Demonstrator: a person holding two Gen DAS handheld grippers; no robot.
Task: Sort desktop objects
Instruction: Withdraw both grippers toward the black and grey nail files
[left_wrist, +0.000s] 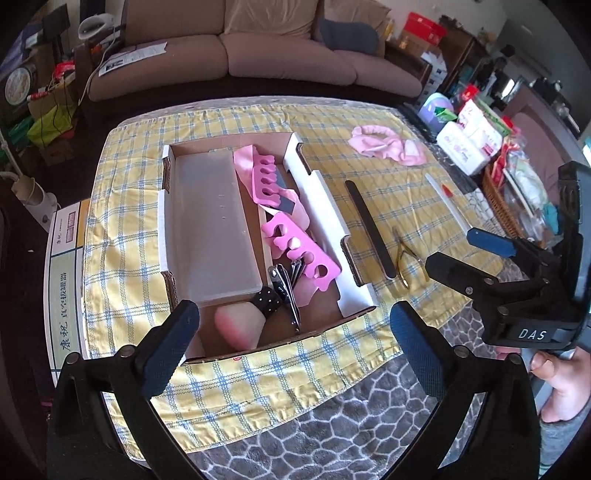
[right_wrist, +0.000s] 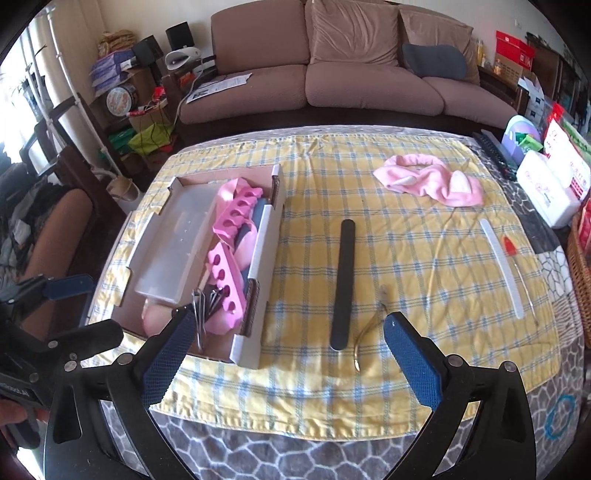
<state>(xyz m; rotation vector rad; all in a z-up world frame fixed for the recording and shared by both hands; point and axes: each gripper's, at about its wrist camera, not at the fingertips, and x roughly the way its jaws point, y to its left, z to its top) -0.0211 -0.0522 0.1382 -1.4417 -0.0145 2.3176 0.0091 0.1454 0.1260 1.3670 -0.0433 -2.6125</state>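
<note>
While both grippers hang wide and empty, the black file (right_wrist: 342, 284) lies just ahead of the right gripper (right_wrist: 288, 363), betw. box (right_wrist: 258, 291) and nippers (right_wrist: 369, 325). Looks thin, stiff, light; prob. best pinched across its near end. Left gripper (left_wrist: 295, 339) faces the box.
</note>
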